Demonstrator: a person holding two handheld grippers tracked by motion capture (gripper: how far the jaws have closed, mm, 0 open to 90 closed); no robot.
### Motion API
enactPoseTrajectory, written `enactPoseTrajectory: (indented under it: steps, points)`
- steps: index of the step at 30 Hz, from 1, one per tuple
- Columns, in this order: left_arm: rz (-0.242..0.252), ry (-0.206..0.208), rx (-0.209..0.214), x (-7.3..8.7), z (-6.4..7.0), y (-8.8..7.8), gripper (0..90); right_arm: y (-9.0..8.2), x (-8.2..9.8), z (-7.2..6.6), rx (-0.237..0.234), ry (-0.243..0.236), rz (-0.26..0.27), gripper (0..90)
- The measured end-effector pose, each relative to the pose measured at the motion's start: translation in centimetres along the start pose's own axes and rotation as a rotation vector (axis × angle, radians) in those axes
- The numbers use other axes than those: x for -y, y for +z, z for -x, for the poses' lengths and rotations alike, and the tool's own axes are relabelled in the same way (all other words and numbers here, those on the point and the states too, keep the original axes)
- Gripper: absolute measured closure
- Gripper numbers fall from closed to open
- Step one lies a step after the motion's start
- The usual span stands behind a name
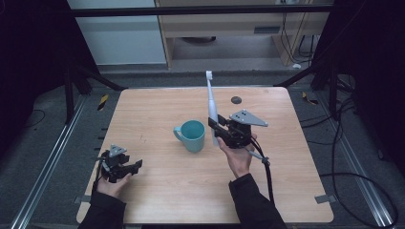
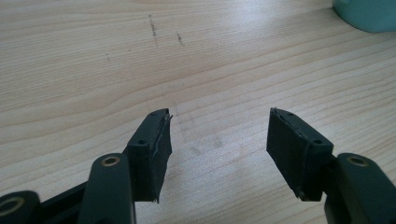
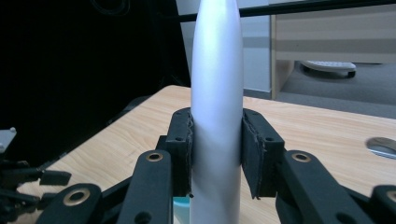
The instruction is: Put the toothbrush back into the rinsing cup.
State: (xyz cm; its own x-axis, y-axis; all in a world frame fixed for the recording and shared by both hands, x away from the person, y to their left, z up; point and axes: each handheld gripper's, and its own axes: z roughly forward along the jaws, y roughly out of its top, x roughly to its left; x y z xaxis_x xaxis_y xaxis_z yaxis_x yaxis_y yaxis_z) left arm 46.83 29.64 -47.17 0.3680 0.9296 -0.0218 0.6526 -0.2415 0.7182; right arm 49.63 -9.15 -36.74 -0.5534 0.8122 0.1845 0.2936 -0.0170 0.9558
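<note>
Beside the teal mug point(image 1: 191, 135) mid-table, white electric toothbrush point(image 1: 211, 106) upright, its lower end hidden behind the right gripper point(image 1: 220, 131), jaws clamped on its handle, left gripper point(image 1: 125, 168) low at the table's point(image 1: 157, 191) near-left, jaws spread wide, holding nothing.

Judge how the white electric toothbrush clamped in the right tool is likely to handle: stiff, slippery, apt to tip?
The toothbrush looks rigid, standing upright without bending. Its smooth, rounded body may slip or twist between the right tool's pads. Tall and narrow, it would probably topple if stood on the table.
</note>
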Motion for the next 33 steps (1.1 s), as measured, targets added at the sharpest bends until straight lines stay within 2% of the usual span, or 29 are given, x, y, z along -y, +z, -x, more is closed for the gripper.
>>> enactPoseTrajectory:
  steps: [11,22,33]
  points:
    - [0.018,-0.003,-0.006,0.0,-0.1,-0.3,39.5,3.5,-0.2,-1.1,-0.008,0.031,0.034,66.4]
    - [0.024,-0.009,-0.007,0.0,-0.2,-0.3,39.8,6.5,0.2,-1.6,-0.009,0.060,0.030,66.4]
    - [0.027,-0.011,-0.005,0.0,-0.3,-0.4,39.8,9.2,1.0,-1.8,0.015,0.070,0.026,66.3]
